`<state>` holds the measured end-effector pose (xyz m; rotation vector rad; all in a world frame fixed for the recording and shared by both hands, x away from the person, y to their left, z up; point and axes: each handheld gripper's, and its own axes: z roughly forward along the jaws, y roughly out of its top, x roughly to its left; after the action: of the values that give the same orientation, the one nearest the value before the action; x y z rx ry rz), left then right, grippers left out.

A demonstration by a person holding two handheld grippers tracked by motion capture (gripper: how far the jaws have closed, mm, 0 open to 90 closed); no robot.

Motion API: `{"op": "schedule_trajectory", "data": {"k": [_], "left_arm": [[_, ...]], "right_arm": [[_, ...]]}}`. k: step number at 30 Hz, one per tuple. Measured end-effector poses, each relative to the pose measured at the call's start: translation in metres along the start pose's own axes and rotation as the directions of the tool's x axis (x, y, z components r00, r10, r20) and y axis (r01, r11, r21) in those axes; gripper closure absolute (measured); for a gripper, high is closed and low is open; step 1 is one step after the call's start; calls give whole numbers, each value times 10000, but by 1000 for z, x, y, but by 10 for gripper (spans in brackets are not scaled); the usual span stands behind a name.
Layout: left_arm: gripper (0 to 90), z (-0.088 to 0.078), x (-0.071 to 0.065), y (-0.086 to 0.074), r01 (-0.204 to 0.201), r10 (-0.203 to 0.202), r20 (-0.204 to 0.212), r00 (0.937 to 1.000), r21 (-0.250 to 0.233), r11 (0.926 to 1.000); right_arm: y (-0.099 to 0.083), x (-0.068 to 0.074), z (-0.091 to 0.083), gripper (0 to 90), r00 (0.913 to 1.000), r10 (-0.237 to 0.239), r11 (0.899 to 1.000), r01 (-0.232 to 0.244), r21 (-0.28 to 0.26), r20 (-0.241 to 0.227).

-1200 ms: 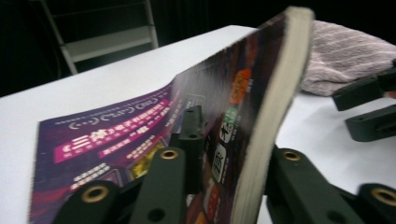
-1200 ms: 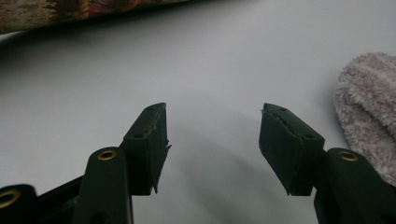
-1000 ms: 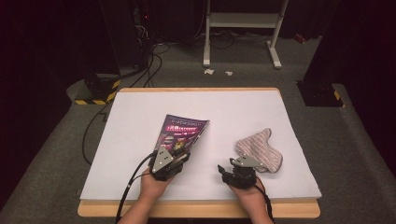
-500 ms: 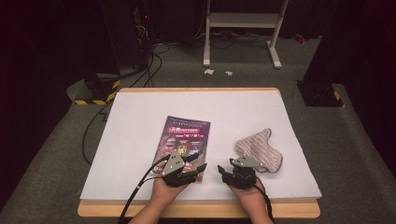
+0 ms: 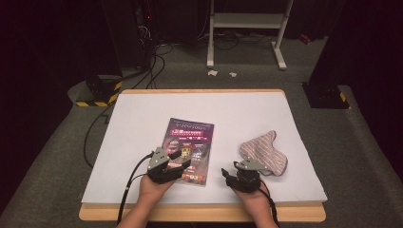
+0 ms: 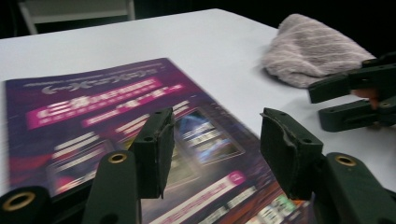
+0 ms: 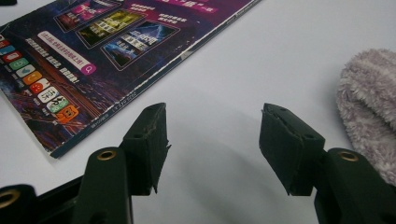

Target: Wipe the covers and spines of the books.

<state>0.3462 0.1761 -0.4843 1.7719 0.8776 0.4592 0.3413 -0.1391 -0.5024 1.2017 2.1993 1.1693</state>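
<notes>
The purple magazine (image 5: 189, 150) lies flat on the white table top (image 5: 142, 118), a little left of the middle, its near short edge close to the person's left hand. The left gripper (image 5: 177, 164) sits over that near end; its jaws have just been opening and now stand apart with nothing pressed between them, the cover passing beneath them rather than being pinched. In the left gripper view the magazine (image 6: 93, 121) spreads under the left gripper (image 6: 215, 149), blurred, with its title band legible only as pale strips.

The right gripper (image 5: 231, 176) rests near the front edge of the table, its jaws parted and holding nothing, just short of the striped cloth (image 5: 265, 153). In the right gripper view its jaws frame bare white surface at the right gripper (image 7: 212, 147), with the magazine's corner (image 7: 60, 140) to one side and the fuzzy cloth (image 7: 369, 107) to the other; neither touches a jaw.

Between magazine and cloth a clear strip of table runs toward the far edge, and the whole far half is open. The high view alone gives the table's wooden rim (image 5: 199, 213) and the grey floor around it. The right gripper view adds the row of small coloured icons along the cover's edge. The left gripper view catches the right gripper (image 6: 355, 98) beside the cloth (image 6: 313, 51).
</notes>
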Motion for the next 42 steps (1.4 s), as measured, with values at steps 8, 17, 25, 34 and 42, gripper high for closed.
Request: {"op": "schedule_trajectory", "data": {"k": [8,17,25,34,42], "left_arm": [[440,-22,28,-5,151,-102,-902,9959,533,9985],[461,-33,49,-21,1118,-991,-1177,9881,1065,9880],[448,-34,56,-26,1485,-1270,-1431,9815,1517,9772],[493,-32,58,-27,1688,-1380,-1585,9777,2015,9648],[559,-24,60,-28,2002,-1658,-1465,9752,2650,9432]], "right_arm": [[0,1,1,419,10000,-65,10000,65,65,24],[0,3,2,448,9999,-148,9997,148,179,-4],[3,4,4,452,9998,-189,9996,189,201,-29],[5,6,6,451,9998,-196,9997,197,168,-69],[8,15,9,425,9986,-189,9997,196,127,-491]]}}
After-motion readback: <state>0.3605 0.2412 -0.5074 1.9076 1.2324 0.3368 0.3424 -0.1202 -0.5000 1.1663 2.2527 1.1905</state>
